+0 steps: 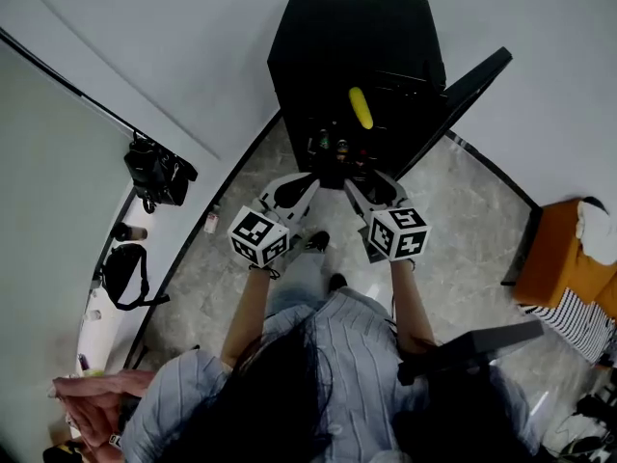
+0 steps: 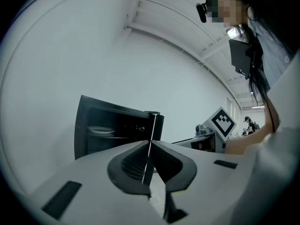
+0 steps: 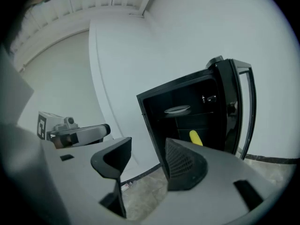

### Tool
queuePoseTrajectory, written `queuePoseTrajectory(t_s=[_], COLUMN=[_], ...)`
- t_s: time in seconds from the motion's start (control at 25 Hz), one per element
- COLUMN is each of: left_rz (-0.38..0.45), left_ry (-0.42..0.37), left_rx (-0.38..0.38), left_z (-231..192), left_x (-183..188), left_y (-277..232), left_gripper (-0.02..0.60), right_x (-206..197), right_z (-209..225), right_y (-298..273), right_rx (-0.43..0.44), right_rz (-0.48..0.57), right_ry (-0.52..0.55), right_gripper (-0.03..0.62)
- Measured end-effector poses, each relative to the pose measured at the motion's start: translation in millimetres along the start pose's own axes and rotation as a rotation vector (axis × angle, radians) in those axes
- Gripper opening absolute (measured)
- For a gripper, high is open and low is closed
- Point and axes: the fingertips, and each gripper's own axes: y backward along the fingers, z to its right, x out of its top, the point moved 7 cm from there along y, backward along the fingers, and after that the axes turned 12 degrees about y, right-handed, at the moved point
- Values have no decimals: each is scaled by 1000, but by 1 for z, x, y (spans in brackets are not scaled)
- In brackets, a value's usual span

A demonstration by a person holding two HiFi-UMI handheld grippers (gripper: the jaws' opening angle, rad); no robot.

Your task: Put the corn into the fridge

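Note:
A yellow corn cob [image 1: 361,107] lies inside the black fridge [image 1: 337,37], whose door [image 1: 461,93] stands open to the right. In the right gripper view the corn [image 3: 195,138] shows on a low shelf, behind my right gripper [image 3: 149,159], which is open and empty. My left gripper [image 2: 150,163] has its jaws pressed together with nothing between them. In the head view both grippers hang side by side just in front of the fridge, the left gripper [image 1: 310,183] and the right gripper [image 1: 355,185], clear of the corn.
A white plate [image 3: 177,109] sits on an upper fridge shelf. Black bags [image 1: 154,172] lie by the left wall, and an orange seat [image 1: 559,258] stands at the right. A second person's hand [image 1: 92,403] shows at bottom left. Marble floor lies around the fridge.

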Motion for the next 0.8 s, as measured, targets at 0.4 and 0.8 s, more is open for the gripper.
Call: queuePoseTrajectory(t_s=[0.4, 0.8], left_rz=[62, 27], left_ry=[9, 22], left_rx=[27, 77], left_z=[66, 103], left_x=[-20, -49], left_y=[28, 57], left_gripper=[9, 9], right_x=[-12, -32], right_z=[-28, -43], right_y=[52, 87], right_rx=[63, 88], right_rz=[21, 14], right_ry=[26, 41], right_gripper=[232, 207])
